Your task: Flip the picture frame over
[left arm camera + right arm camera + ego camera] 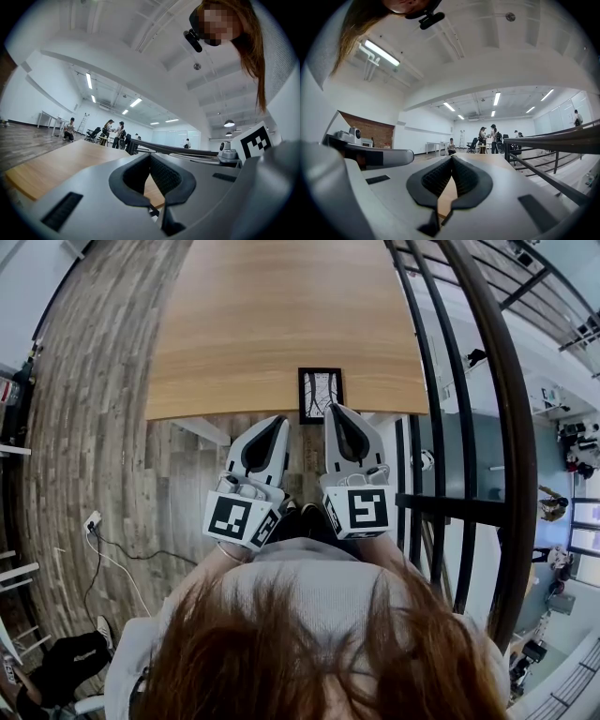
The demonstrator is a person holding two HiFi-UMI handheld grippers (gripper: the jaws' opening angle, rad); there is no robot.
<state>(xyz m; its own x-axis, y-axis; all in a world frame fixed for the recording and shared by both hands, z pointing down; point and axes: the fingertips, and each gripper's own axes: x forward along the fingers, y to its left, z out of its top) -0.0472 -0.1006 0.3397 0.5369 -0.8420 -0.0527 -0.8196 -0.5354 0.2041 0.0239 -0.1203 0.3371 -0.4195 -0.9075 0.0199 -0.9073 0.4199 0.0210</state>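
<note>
hair (300, 652), left tool (278, 420) and right tool (336, 411) closed, empty; black picture frame (321, 395) print-up

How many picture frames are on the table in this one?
1. The picture frame lies flat at the wooden table's near edge, right in front of the left gripper and right gripper. No other shows on the visible tabletop.
</note>
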